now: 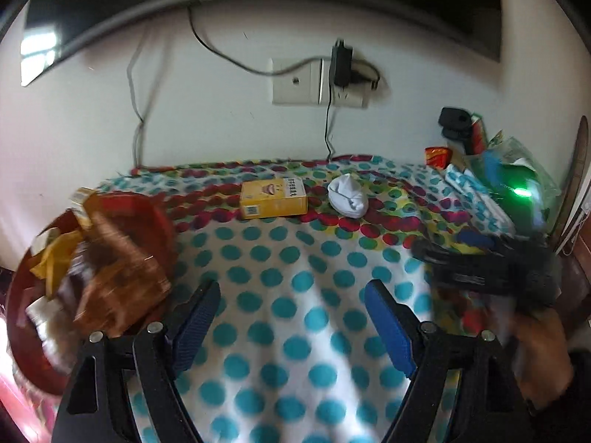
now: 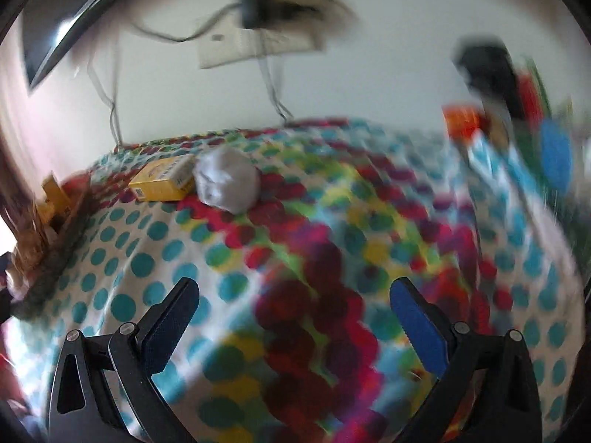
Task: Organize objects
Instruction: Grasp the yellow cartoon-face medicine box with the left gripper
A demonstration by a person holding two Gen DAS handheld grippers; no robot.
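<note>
Both the left gripper (image 1: pixel 291 317) and the right gripper (image 2: pixel 295 317) stand spread wide, holding nothing; the yellow box (image 1: pixel 273 198) and the white sock (image 1: pixel 349 195) lie side by side far ahead near the wall. From the right gripper the sock (image 2: pixel 226 179) sits ahead and leftward, just beside the box (image 2: pixel 162 182), whose long axis runs across the view; the right looks the handier for the sock.

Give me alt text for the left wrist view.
Open left gripper, its fingers empty, above a polka-dot cloth. Beyond lie a yellow cardboard box and a balled white sock; a red plastic basin of wrappers sits left.
</note>
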